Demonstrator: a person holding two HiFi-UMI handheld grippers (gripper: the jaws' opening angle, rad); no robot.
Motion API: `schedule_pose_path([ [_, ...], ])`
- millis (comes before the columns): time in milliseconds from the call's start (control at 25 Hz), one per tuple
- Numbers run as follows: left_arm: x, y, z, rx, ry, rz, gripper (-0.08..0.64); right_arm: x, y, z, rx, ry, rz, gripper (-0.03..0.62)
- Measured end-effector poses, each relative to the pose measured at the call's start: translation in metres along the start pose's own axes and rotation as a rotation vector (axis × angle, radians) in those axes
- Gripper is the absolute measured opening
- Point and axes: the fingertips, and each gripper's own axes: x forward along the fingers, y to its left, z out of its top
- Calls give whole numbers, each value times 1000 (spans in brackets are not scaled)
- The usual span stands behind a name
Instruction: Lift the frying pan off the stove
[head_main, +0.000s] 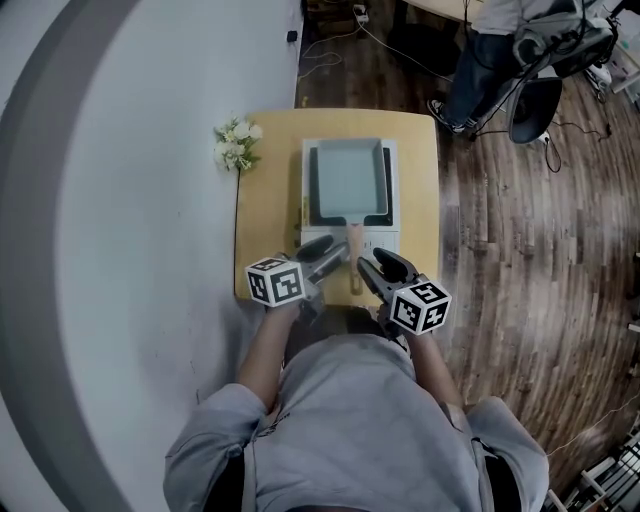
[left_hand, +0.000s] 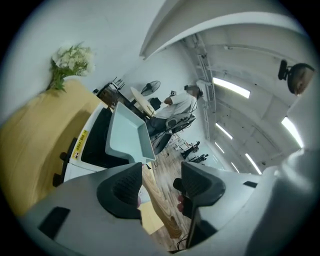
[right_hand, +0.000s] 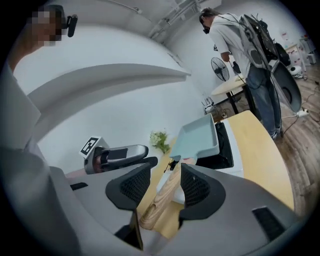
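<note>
Right gripper view: the right gripper (right_hand: 165, 172) has its jaws partly apart, straddling the wooden handle (right_hand: 159, 199) unclamped, apparently positioned for the lift. Ahead of them, the frying pan (right_hand: 198, 136) sits on the stove (right_hand: 225, 145). The left gripper (left_hand: 161, 175) jaws stand apart, empty.

Wooden table (head_main: 265, 222) with stove (head_main: 381, 243), flowers (head_main: 235, 144)

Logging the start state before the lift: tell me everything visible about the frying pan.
The frying pan is rectangular, pale blue-green with raised walls, and looks empty. It sits flat on the black top of the white stove, on the yellow table. Its light wooden handle points toward the person, between the open jaws of the right gripper; whether they touch it is unclear.
</note>
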Motion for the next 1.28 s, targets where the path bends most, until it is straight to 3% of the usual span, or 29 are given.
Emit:
schedule_pose_path([
  [280,26,25,-27,-171,116,-80,229,11,-11,-31,189,77,73,181],
  [480,40,30,-40,-258,190,-142,230,20,-15,-46,263,125,109,192],
  [680,55,29,-45,-366,221,-225,230,27,-11,-57,382,153,185,193],
  [1000,72,31,-56,-401,298,-263,230,37,0,-66,468,197,270,188],
  [1280,79,27,-59,-444,329,-289,203,38,6,-66,549,204,322,129],
])
